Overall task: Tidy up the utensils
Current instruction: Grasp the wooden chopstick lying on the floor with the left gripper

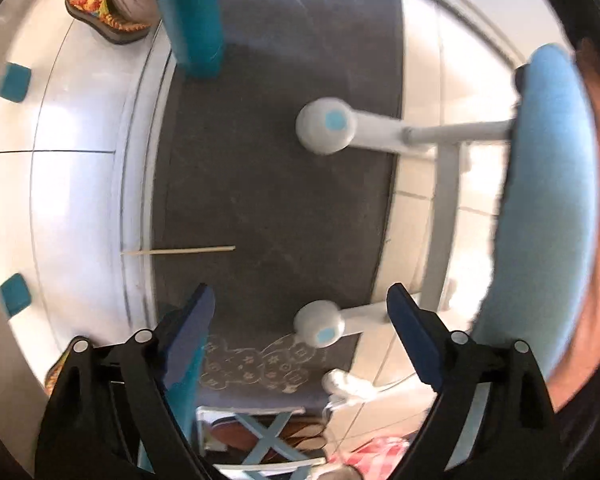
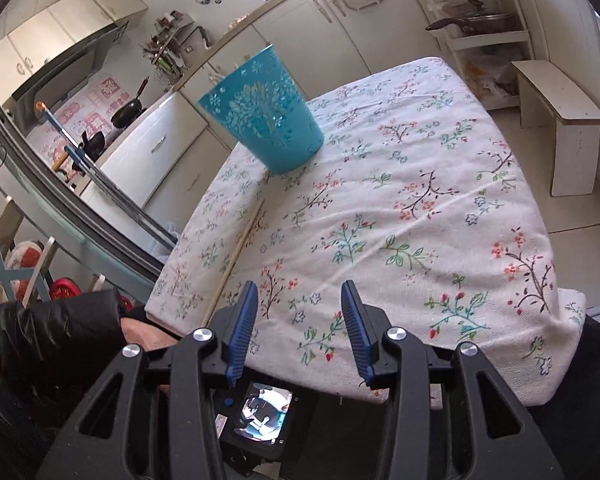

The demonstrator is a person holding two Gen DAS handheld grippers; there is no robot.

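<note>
The left claw (image 1: 300,312) points down at the floor, its two dark blue fingers spread wide with nothing between them. Below it lies a thin pale wooden chopstick (image 1: 178,251), half on the dark grey floor mat (image 1: 276,208) and half on the glossy white floor tiles (image 1: 76,200), well apart from the fingers. A stool with a light blue padded seat (image 1: 552,200) and white legs stands to the right, two of its round feet on the mat. A teal post (image 1: 188,16) rises at the top, beside a foot in a bright patterned slipper (image 1: 104,4).

The right claw (image 2: 300,320) hovers over the near edge of the counter, which is covered by a white floral cloth (image 2: 400,208); its ribbed blue fingers are spread and hold nothing. A second long pale wooden chopstick (image 2: 236,256) lies on the cloth along the left edge, just left of the claw, pointing toward a teal perforated plastic bucket-shaped holder (image 2: 264,116) that stands at the far left corner of the counter. Chopstick tips show over the holder's rim. Cream kitchen cabinets (image 2: 300,24) stand behind.
</note>
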